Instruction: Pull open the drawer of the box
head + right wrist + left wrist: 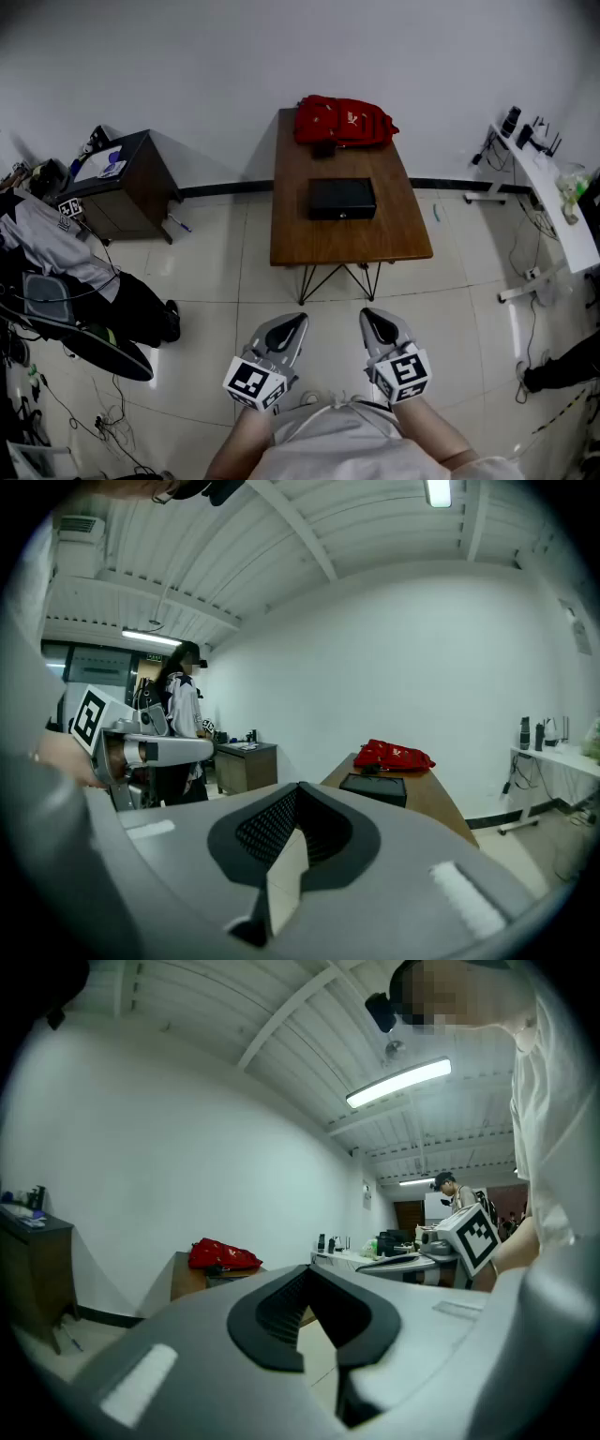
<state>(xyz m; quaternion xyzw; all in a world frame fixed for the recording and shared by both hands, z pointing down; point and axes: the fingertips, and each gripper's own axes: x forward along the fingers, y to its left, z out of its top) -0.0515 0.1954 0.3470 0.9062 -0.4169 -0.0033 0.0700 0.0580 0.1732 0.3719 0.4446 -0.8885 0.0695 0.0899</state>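
Flat matte black rectangular box (342,199) sits mid brown wooden table (319,246), crumpled red fabric bag (344,122) behind. Smooth grey left gripper (296,324) and right gripper (373,319): jaws pressed together, empty, well apart from box.

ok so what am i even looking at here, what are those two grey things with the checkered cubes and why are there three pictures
There is no robot here. A person stands holding two hand tools, the left gripper and the right gripper. Each has two jaws and carries a marker cube. The head view comes from a camera on the person's head, looking down at the floor and a wooden table. The other two pictures come from cameras riding on each gripper, looking along its own jaws. On the table lie a black box, whose drawer is to be pulled open, and behind it a red bag. Both grippers have their jaws together, hold nothing, and are well short of the table.
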